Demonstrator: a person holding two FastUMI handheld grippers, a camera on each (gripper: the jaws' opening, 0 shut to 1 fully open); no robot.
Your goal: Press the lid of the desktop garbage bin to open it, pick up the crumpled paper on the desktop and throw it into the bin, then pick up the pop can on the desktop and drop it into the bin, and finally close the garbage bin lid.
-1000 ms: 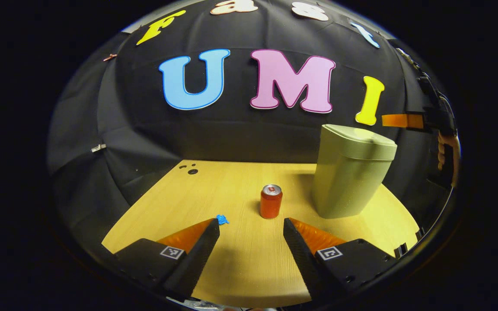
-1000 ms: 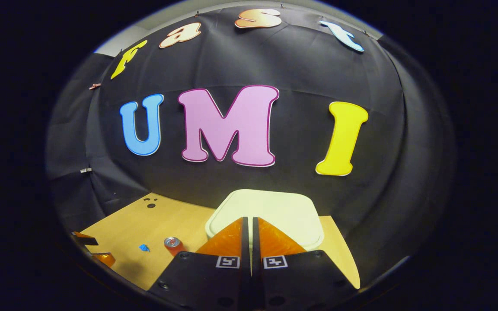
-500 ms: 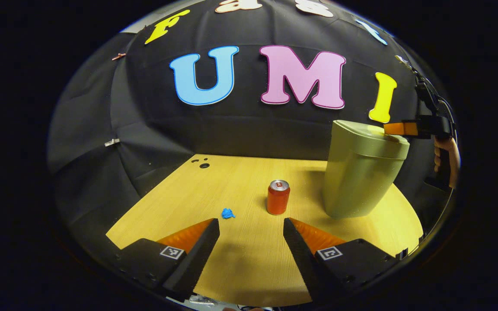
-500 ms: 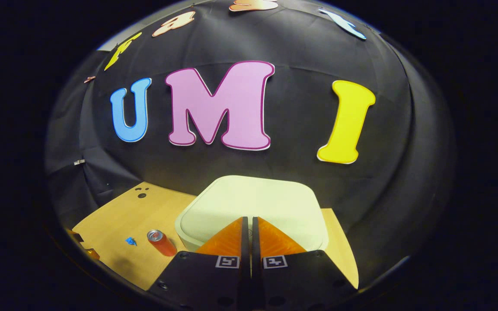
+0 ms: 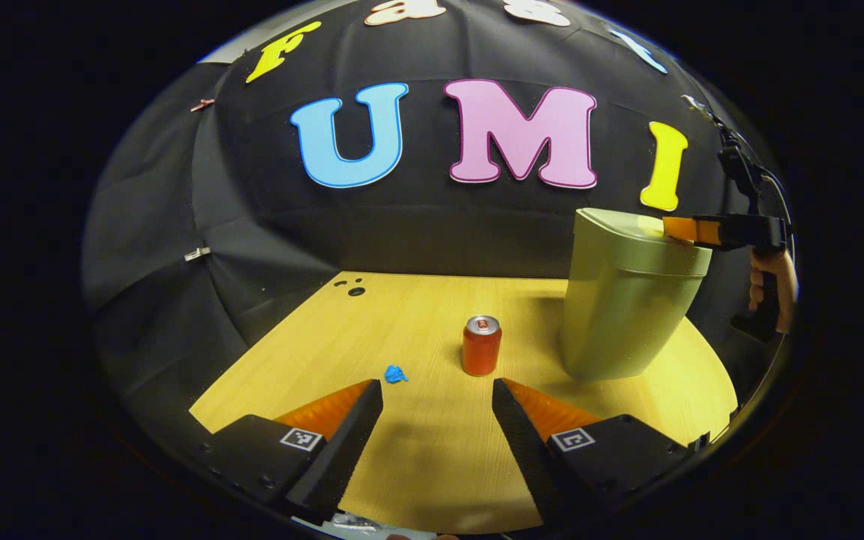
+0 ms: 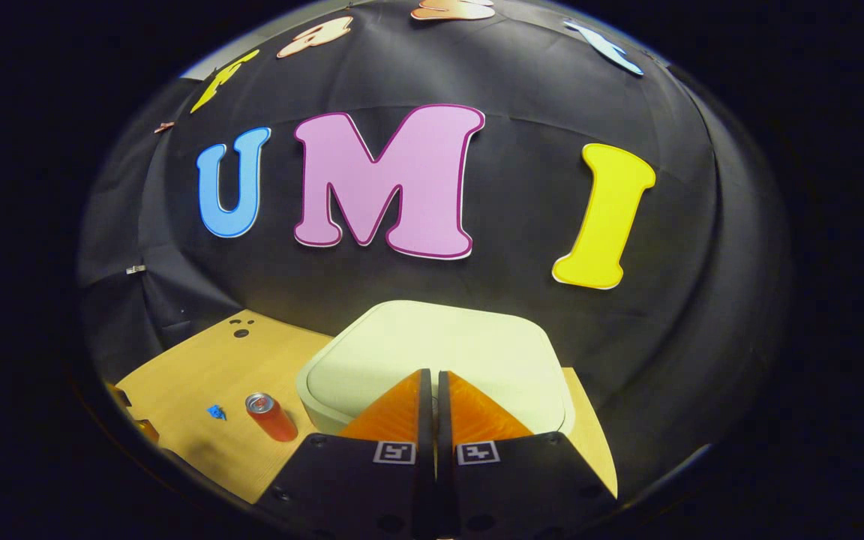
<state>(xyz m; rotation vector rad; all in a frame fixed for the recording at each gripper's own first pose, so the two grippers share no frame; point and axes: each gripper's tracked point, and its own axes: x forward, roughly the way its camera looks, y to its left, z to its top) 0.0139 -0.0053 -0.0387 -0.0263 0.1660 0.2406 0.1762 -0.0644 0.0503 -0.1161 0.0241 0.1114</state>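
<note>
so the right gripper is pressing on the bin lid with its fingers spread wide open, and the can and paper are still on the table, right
Not quite: the right gripper is on the bin lid with its fingers shut together, as the right gripper view shows. The can and the paper do lie on the table.

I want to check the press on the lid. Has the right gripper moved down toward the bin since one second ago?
Yes. In the left gripper view the right gripper has come down from above the bin onto its lid.

One bin (image 5: 623, 300), one pop can (image 5: 481, 346), one crumpled paper (image 5: 395, 373), two hand-held grippers
</note>
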